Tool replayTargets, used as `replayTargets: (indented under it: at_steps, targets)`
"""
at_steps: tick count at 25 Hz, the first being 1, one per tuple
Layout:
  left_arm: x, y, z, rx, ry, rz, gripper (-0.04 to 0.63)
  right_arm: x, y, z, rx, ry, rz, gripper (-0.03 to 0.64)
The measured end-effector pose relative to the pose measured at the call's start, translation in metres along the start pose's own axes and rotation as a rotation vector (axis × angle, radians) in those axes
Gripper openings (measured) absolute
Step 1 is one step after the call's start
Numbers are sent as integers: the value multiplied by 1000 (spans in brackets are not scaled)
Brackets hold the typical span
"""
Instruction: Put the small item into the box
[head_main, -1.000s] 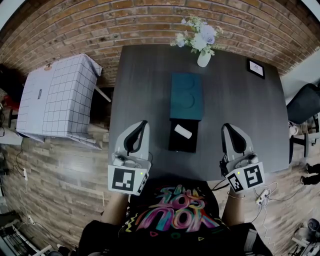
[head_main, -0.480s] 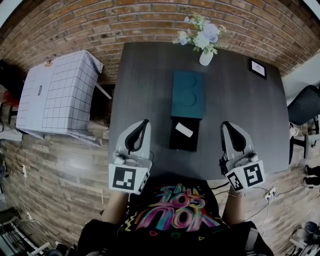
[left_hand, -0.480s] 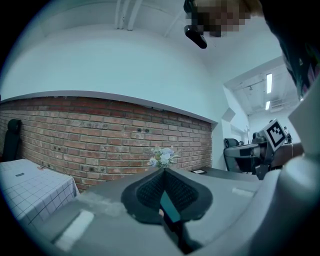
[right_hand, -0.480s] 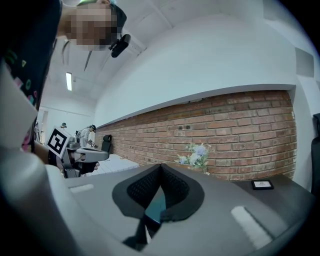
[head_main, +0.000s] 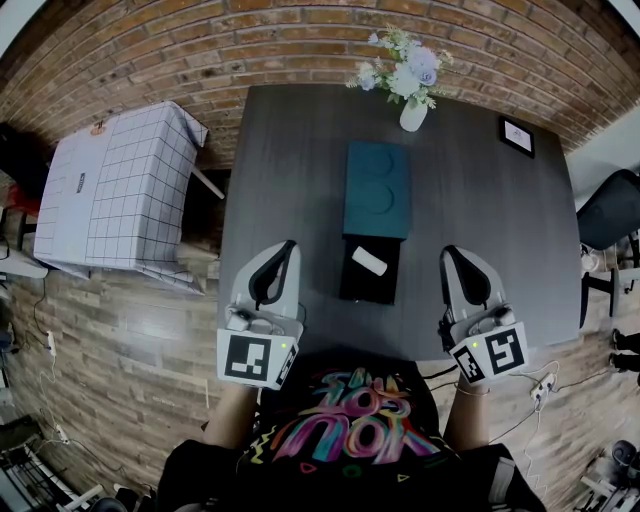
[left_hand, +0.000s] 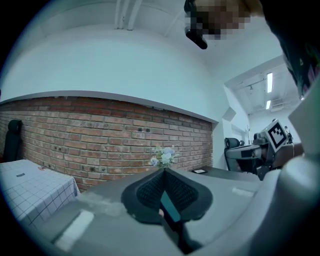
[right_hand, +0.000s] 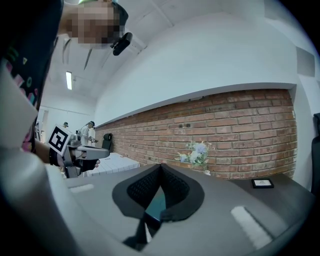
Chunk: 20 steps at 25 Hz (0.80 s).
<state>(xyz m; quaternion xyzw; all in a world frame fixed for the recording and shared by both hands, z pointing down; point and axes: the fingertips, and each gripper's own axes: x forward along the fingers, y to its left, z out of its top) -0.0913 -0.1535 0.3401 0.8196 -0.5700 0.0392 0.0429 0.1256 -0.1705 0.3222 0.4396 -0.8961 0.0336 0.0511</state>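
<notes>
Left hand-held gripper (head_main: 289, 247) clenched, nothing held | right hand-held gripper (head_main: 451, 253) clenched too, empty | small white item (head_main: 368, 261) lies on the black box (head_main: 358, 289) mid-desk (head_main: 280, 180), between both grippers | teal block (head_main: 376, 190) just beyond

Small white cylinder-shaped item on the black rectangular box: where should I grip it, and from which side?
Probably at its middle, from above. The small white cylinder-shaped item lies flat and slanted on the black rectangular box, so close across its narrow width, not along its length.
</notes>
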Motion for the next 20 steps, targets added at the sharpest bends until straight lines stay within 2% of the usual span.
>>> replayTargets:
  at_steps: [20]
  targets:
    - [7, -3, 0, 27, 2, -20, 2, 3, -5, -1, -2, -2, 3, 2]
